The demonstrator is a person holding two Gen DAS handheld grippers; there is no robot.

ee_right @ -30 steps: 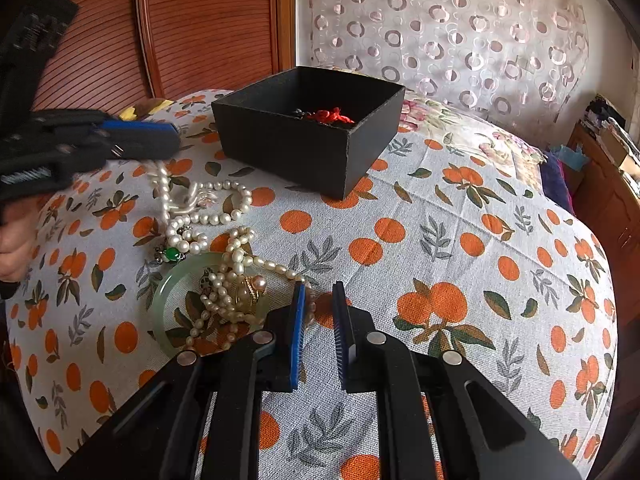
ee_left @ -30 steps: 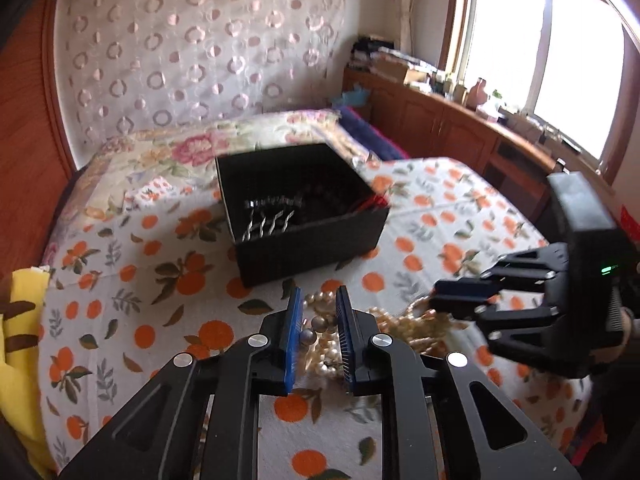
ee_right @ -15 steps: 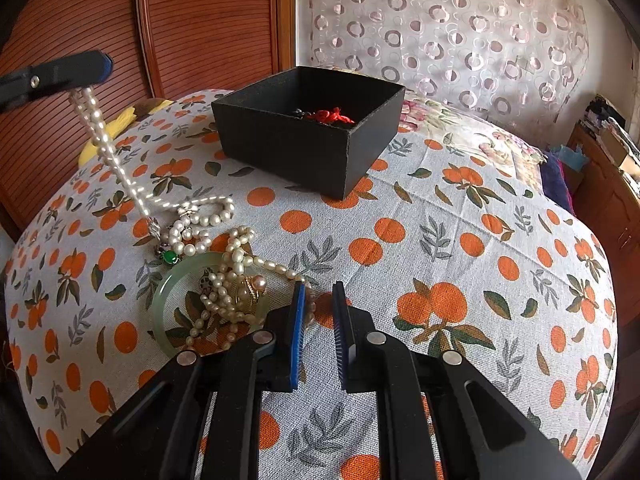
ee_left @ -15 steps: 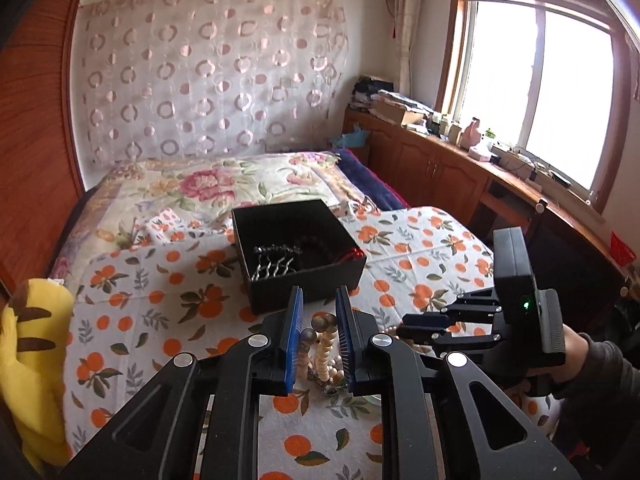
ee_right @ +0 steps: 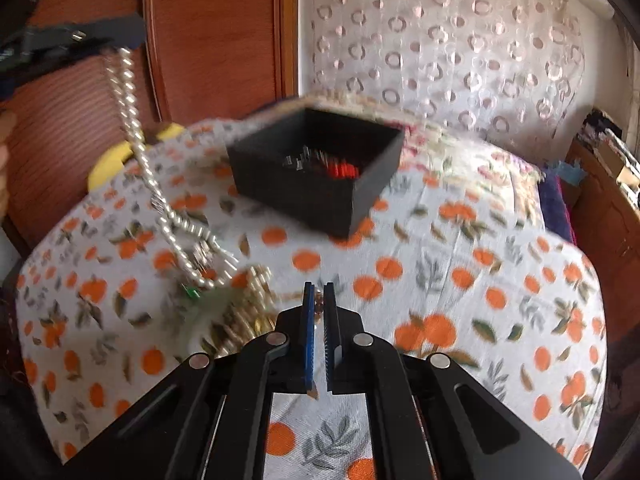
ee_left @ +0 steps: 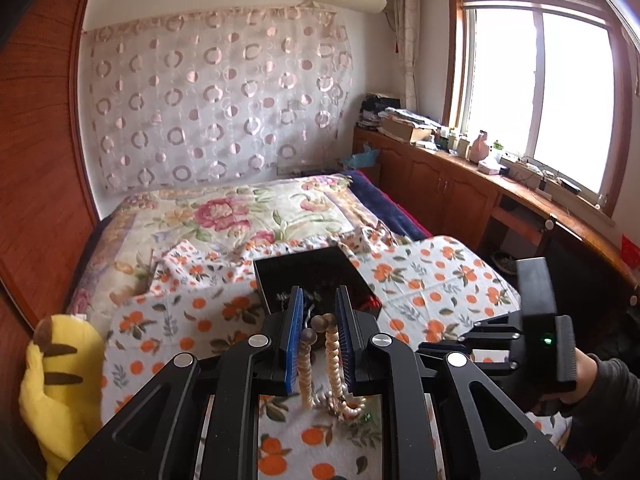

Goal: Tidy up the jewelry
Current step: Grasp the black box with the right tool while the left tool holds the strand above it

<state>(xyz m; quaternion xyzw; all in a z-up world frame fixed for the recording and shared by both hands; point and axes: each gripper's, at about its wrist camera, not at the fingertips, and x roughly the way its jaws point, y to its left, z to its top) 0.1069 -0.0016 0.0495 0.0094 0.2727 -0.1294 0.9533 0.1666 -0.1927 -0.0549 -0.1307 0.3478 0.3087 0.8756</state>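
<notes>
My left gripper is shut on a pearl necklace, held high above the bed; the strand hangs from its jaws. In the right wrist view the left gripper is at upper left and the necklace trails down to a blurred pile of gold and pearl jewelry with a green bangle. An open black box with red and metal pieces inside stands beyond; it also shows in the left wrist view. My right gripper is shut with nothing visible between its pads, over the pile's right edge.
The bed carries an orange-print cloth over a floral quilt. A yellow plush toy lies at the bed's left edge. Wooden cabinets run under the window on the right. A wood panel wall stands behind.
My left gripper has risen higher with the necklace, pulling the strand off the cloth. My right gripper has closed its jaws and lifted, its view now blurred by motion.
</notes>
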